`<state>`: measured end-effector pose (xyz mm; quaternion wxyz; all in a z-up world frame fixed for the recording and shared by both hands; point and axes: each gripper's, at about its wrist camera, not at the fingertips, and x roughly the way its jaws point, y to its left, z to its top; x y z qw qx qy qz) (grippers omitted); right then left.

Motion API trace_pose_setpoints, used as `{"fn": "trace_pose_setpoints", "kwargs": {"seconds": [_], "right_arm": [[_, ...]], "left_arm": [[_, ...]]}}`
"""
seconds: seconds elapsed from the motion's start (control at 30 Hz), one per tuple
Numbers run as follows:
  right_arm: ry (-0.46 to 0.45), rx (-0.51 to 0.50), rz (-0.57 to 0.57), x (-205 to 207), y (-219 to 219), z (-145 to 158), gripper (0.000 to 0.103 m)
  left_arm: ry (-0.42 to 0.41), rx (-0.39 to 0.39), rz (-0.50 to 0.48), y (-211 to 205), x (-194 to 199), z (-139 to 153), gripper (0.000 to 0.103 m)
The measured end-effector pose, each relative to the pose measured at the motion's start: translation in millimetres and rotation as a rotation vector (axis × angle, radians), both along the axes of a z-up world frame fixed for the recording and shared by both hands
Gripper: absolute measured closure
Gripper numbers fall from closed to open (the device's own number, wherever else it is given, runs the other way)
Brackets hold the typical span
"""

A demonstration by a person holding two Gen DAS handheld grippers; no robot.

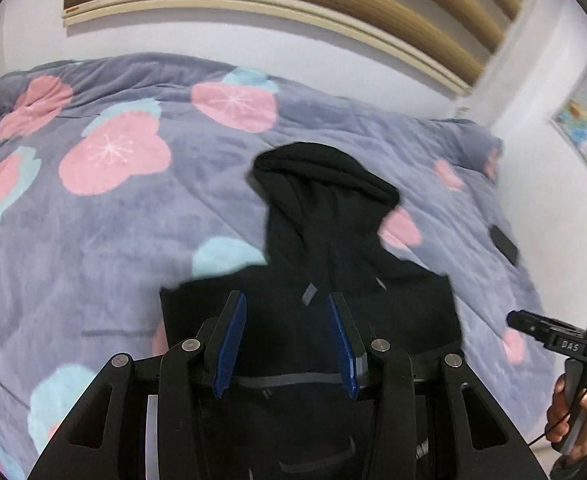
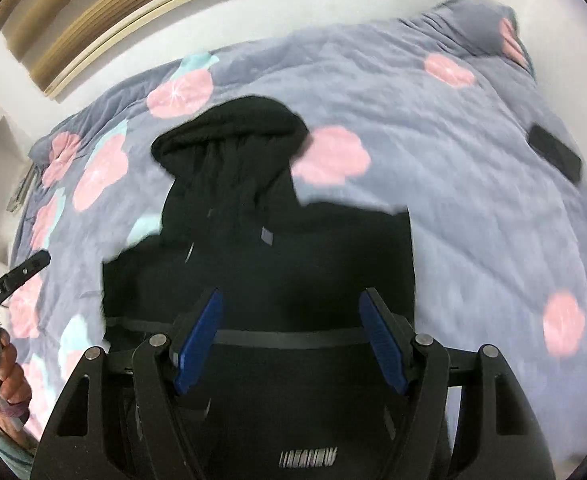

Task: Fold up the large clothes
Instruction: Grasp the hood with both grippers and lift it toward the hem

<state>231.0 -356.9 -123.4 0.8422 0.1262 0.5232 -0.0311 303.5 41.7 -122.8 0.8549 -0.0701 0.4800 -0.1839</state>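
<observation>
While one hoodie [image 1: 313,280] lies flat, two tools [image 1: 287,300] [image 2: 289,300] gape.

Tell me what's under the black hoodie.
The black hoodie lies on a grey-blue blanket with pink and light blue flowers, which shows all around it. Whatever is directly beneath the hoodie is covered.
</observation>
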Motion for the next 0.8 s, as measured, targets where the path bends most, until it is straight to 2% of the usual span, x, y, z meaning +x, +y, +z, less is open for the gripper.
{"fn": "trace_pose_setpoints", "kwargs": {"seconds": [0.3,0.43,0.57,0.63,0.67,0.7,0.73,0.77,0.8], "right_arm": [[-0.033,0.049,-0.021,156.3,-27.9,-72.5,0.03],[-0.024,0.048,-0.016,200.7,-30.4,-94.6,0.03],[0.022,0.032,-0.025,233.5,-30.0,-121.9,0.03],[0.054,0.05,-0.029,247.1,-30.1,-137.8,0.031],[0.06,0.062,-0.025,252.5,-30.1,-143.6,0.048],[0.059,0.069,-0.019,255.2,-29.8,-146.1,0.078],[0.059,0.059,-0.016,257.3,-29.8,-146.2,0.087],[0.047,0.044,-0.024,256.8,-32.3,-142.7,0.09],[0.006,0.084,-0.028,251.1,-39.9,-133.5,0.093]], "left_arm": [[0.092,0.036,0.081,-38.0,143.5,-81.2,0.06],[0.131,0.004,0.091,-50.9,196.1,-110.3,0.06],[0.154,0.069,0.057,-71.8,232.5,-137.5,0.06],[0.175,0.074,0.049,-78.0,245.8,-151.0,0.06],[0.176,0.072,0.047,-80.5,251.0,-155.8,0.06],[0.175,0.063,0.046,-82.0,255.4,-159.2,0.06],[0.169,0.047,0.048,-81.9,257.6,-160.1,0.077],[0.168,0.014,0.047,-79.4,260.1,-159.3,0.094],[0.161,-0.027,0.056,-72.9,259.8,-153.3,0.094]]}}
